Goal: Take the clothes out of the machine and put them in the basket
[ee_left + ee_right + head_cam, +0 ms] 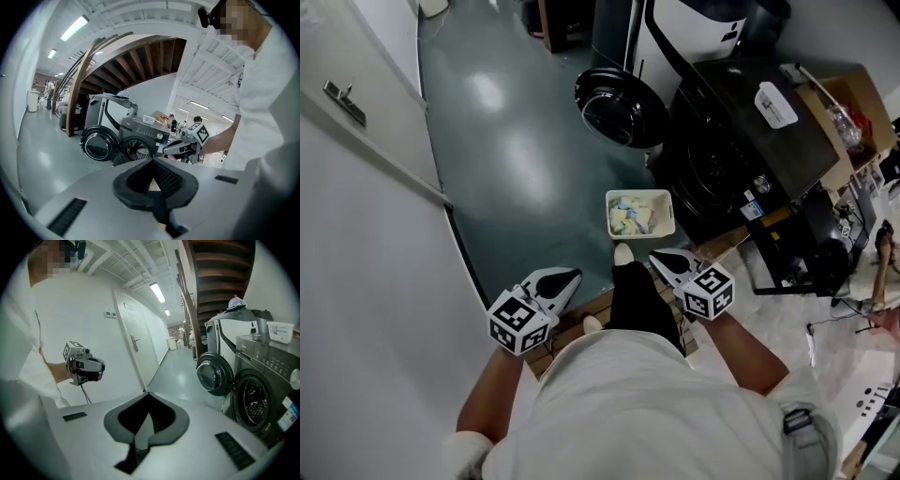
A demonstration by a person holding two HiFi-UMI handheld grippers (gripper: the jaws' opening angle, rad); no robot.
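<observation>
Clothes (633,217) lie piled in the basket (640,193) on the floor, just beside the machine (722,159), whose door (619,111) stands swung open; whether anything is left in the drum I cannot tell. Left gripper (570,277) and right gripper (659,260) are held up near the person's body, well apart from the basket, each with fingers closed together on nothing; any further reach should begin by spreading the fingers wide before they pass the door. Go in low; pinch a thick fold rather than an edge; let go only over the basket's middle.
</observation>
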